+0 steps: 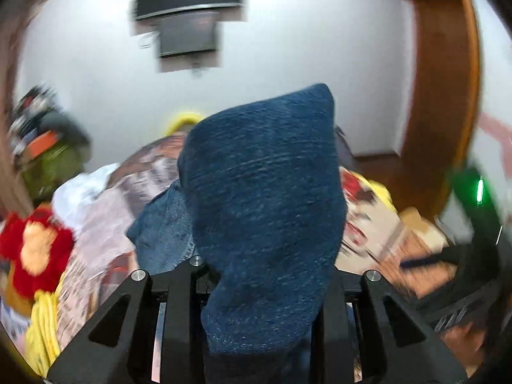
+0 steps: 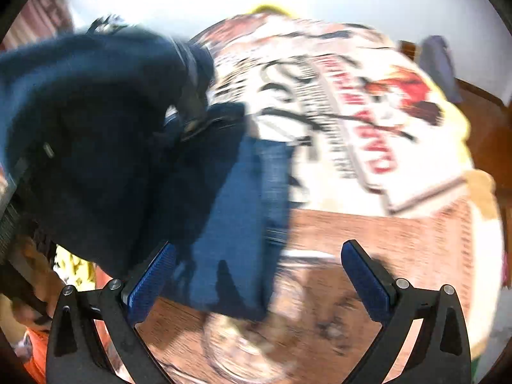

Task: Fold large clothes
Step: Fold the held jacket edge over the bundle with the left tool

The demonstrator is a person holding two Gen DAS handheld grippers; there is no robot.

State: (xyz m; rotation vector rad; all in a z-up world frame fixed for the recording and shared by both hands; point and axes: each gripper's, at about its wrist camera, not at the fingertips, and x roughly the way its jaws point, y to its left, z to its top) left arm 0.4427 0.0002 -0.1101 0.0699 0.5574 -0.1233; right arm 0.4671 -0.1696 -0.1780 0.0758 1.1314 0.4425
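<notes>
A dark blue garment (image 1: 262,198) fills the middle of the left wrist view. My left gripper (image 1: 256,304) is shut on a fold of it and holds it up above the bed; its fingertips are hidden by the cloth. In the right wrist view the same blue garment (image 2: 96,128) hangs at the left and drapes down onto the patterned bedspread (image 2: 352,112). My right gripper (image 2: 257,275) is open and empty, its blue pads (image 2: 364,278) spread wide just over the garment's lower edge. The left gripper's body shows dark behind the cloth.
A red and yellow plush toy (image 1: 35,249) and white cloth (image 1: 80,192) lie at the left of the bed. A wall screen (image 1: 188,16) hangs ahead. A wooden door frame (image 1: 444,96) stands at the right. Both views are motion-blurred.
</notes>
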